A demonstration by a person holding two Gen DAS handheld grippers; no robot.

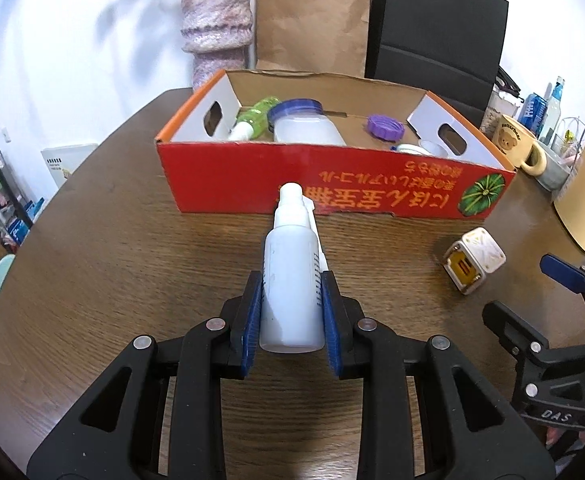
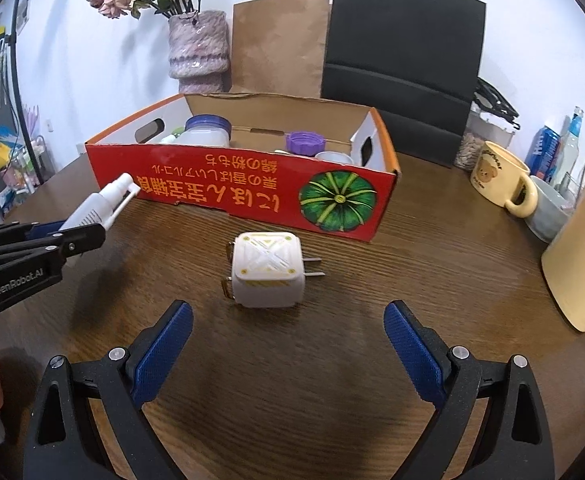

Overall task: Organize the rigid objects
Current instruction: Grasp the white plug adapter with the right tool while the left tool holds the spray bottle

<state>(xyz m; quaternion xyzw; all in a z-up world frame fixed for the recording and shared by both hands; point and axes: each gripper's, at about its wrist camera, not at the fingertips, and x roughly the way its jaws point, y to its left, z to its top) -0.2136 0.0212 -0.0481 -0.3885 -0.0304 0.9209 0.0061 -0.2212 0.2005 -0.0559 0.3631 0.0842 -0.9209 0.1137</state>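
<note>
2 wrist views angled down, close, sharing red box [image 1: 332,176] [image 2: 244,184]

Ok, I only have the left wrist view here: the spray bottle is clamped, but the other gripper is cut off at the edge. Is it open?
Observer: Yes, the right gripper is wide open, with nothing in it.
Operator: Where is the white charger relative to it?
Observer: The charger lies on the table just ahead of that gripper, not yet between its jaws.
Operator: Are its prongs folded in?
Observer: No, two flat prongs stick out of its right side, towards the mug.
</note>
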